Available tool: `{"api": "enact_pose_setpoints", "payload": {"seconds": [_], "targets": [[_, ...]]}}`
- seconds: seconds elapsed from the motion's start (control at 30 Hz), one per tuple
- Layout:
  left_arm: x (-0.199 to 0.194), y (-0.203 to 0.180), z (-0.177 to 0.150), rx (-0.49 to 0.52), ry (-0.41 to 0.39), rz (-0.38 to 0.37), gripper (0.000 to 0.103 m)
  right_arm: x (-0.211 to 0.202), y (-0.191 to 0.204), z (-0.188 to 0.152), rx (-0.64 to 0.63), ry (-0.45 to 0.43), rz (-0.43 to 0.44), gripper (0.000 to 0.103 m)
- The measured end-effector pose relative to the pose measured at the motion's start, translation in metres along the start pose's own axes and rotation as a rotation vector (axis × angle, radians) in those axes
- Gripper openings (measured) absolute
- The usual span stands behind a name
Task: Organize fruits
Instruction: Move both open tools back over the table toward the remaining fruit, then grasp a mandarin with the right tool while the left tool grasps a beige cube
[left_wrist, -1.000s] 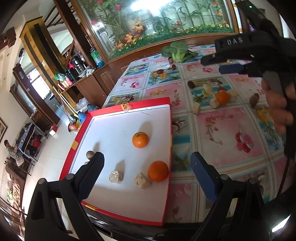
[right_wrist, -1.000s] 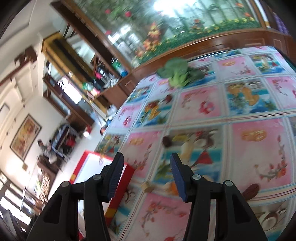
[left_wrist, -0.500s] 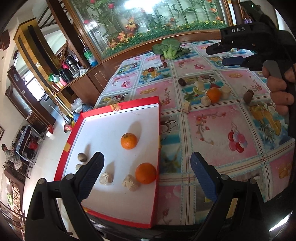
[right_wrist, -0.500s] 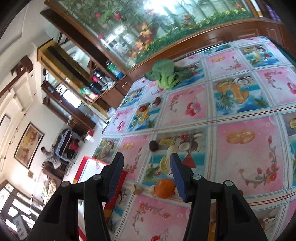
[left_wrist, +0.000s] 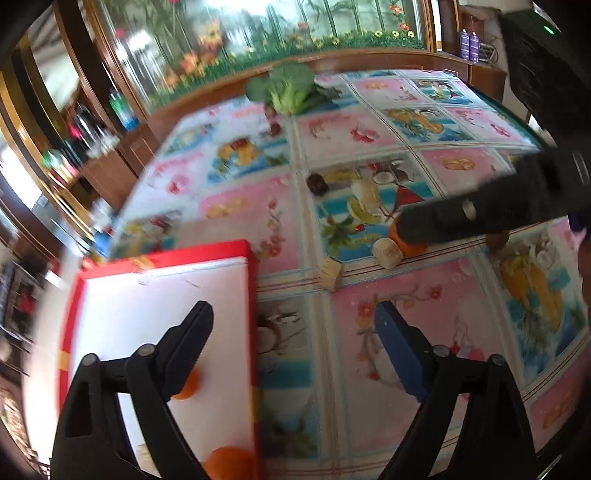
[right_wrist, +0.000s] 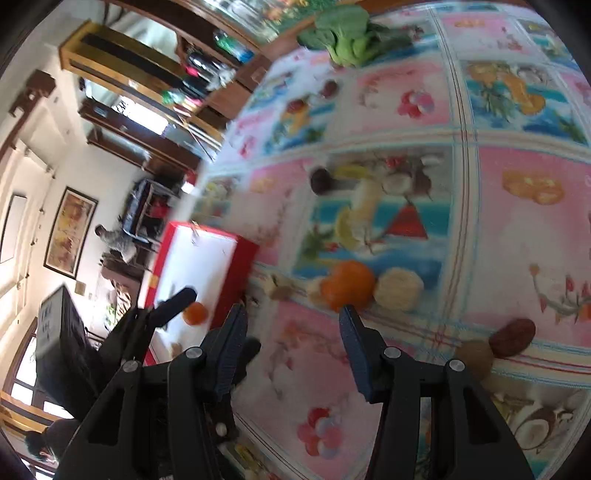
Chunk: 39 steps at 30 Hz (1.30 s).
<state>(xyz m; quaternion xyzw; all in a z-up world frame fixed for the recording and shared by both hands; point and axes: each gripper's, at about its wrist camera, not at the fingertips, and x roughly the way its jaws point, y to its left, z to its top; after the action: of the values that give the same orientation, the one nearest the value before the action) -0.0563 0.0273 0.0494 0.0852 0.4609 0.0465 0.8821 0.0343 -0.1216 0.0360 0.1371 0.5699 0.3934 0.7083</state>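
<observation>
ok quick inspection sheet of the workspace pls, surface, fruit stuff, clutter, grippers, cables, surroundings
surface: table under a fruit-print tablecloth.
job's things: orange on the cloth beside pale fruit pieces; red-rimmed white tray holds two oranges.
clutter: leafy greens at the far edge; dark brown fruits scattered.
grippers: left gripper open, empty, over the tray's edge; right gripper open, just short of the orange.
cables: nothing seen.
surroundings: wooden cabinets, planter of flowers, seated person in the background.

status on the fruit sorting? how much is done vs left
Done: two oranges already lie in the red-rimmed white tray. In hand: nothing gripped; the right claw is open and closing in on the third orange on the tablecloth. The left claw is open and empty above the tray's edge. Left: that orange, plus small pale and brown pieces beside it.
</observation>
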Motion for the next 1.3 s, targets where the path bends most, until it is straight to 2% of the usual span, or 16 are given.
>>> {"api": "enact_pose_setpoints", "payload": {"seconds": [0.13, 0.4, 0.47, 0.53, 0.6, 0.73, 0.87, 1.03, 1.1, 1.3], "targets": [[0.013, -0.001, 0.003, -0.017, 0.026, -0.039, 0.082, 0.001, -0.017, 0.001, 0.066, -0.014, -0.106, 0.051], [0.026, -0.002, 0.014, 0.017, 0.012, -0.066, 0.079, 0.001, -0.015, 0.002, 0.097, -0.112, -0.097, 0.048], [0.028, -0.002, 0.015, 0.032, 0.007, -0.072, 0.077, 0.002, -0.015, 0.003, 0.105, -0.136, -0.102, 0.043], [0.031, -0.002, 0.014, 0.042, 0.017, -0.089, 0.068, 0.002, -0.012, 0.004, 0.090, -0.144, -0.129, 0.042], [0.034, -0.002, 0.013, 0.046, 0.030, -0.106, 0.065, 0.006, -0.008, 0.004, 0.060, -0.140, -0.163, 0.042], [0.037, -0.004, 0.010, 0.059, 0.031, -0.135, 0.065, 0.010, -0.006, 0.006, 0.031, -0.139, -0.227, 0.032], [0.044, -0.001, 0.014, 0.043, 0.041, -0.151, 0.065, 0.015, 0.000, 0.003, -0.029, -0.121, -0.250, 0.032], [0.048, -0.002, 0.018, 0.028, 0.049, -0.204, 0.048, 0.015, -0.001, 0.003, -0.031, -0.112, -0.238, 0.033], [0.049, -0.003, 0.019, 0.017, 0.044, -0.219, 0.041, 0.017, -0.001, 0.001, -0.023, -0.092, -0.208, 0.032], [0.048, -0.006, 0.019, 0.019, 0.030, -0.236, 0.030, 0.018, -0.001, -0.001, -0.005, -0.084, -0.193, 0.032]]}}
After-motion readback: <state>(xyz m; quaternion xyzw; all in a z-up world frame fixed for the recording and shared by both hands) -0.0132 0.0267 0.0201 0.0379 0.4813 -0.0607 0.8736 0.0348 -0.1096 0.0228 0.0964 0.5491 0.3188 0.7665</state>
